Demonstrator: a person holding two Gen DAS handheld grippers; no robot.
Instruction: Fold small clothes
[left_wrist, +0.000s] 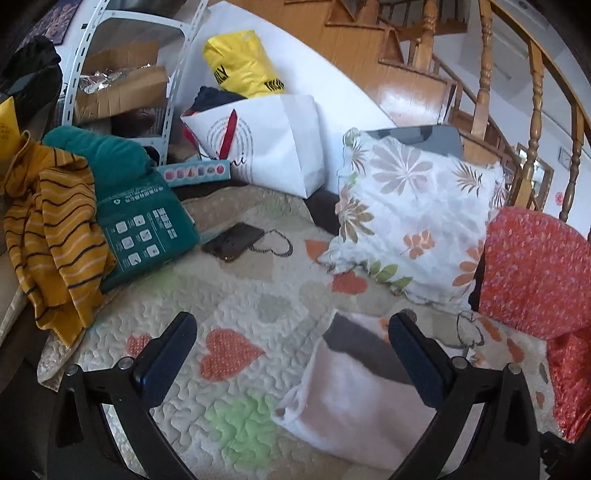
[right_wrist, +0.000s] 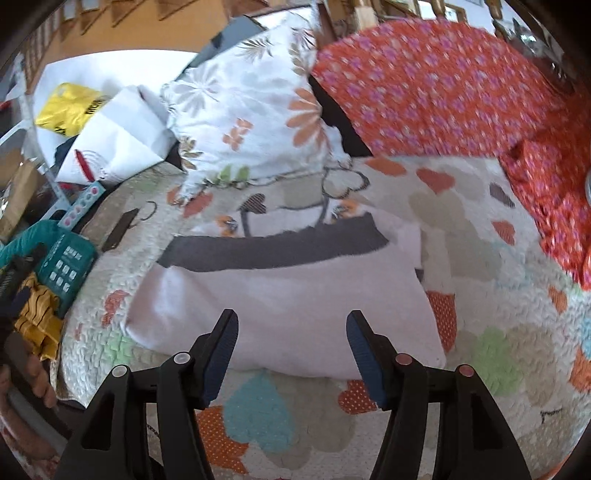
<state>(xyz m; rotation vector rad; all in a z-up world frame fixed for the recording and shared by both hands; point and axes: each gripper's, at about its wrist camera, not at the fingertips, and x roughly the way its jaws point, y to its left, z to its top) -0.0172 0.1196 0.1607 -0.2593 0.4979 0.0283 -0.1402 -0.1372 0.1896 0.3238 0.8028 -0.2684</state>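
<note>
1. Both claws hang spread and empty: left gripper (left_wrist: 291, 354) at the bottom of its frame, right gripper (right_wrist: 291, 350) likewise.
2. Pink garment (right_wrist: 288, 310) lies flat mid-frame on the quilt (right_wrist: 491, 258), grey band along its far edge.
3. Bare quilt rings it on the right and near sides.
4. Pillow (right_wrist: 251, 122) and red cloth (right_wrist: 436, 85) close off the top.
5. Striped shirt (left_wrist: 55, 236) hangs far left.
</note>
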